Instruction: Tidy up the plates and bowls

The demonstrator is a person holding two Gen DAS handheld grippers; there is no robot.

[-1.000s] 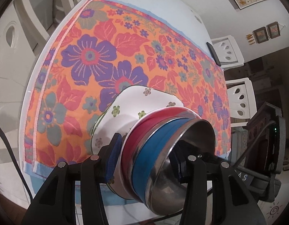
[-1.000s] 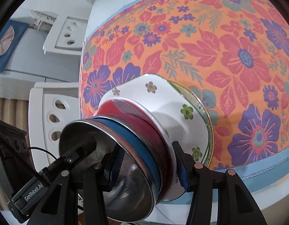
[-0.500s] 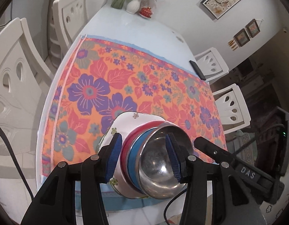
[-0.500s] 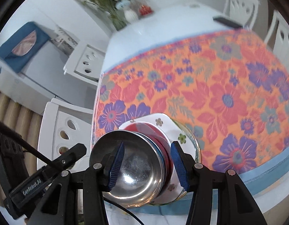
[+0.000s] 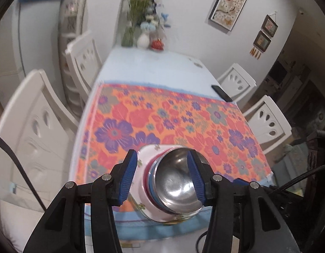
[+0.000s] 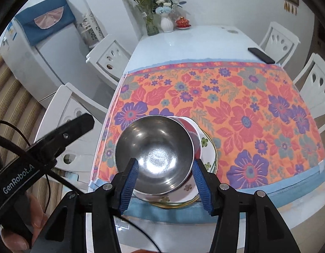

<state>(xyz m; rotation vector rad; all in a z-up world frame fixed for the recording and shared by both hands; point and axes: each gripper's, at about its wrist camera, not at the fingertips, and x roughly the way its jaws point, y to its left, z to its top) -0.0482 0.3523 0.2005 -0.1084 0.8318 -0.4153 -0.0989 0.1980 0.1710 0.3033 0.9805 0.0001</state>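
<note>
A stack stands near the front edge of the floral cloth: a steel bowl (image 6: 155,151) on top, blue and red bowls (image 5: 150,176) nested under it, and white flowered plates (image 6: 206,145) beneath. It also shows in the left wrist view, steel bowl (image 5: 176,184) uppermost. My left gripper (image 5: 163,178) is open, raised above the stack, holding nothing. My right gripper (image 6: 165,186) is open, above the stack's near side, holding nothing. The left gripper's body (image 6: 46,141) appears at the left of the right wrist view.
The white table (image 6: 190,44) carries an orange floral cloth (image 6: 246,109). A black phone (image 6: 261,55) lies at the far right. Vases and a red dish (image 6: 183,22) stand at the far end. White chairs (image 5: 36,126) flank both sides.
Both grippers have lifted up and back from the stack, tilting from a close side view to a higher view. The stack stays on the cloth.
</note>
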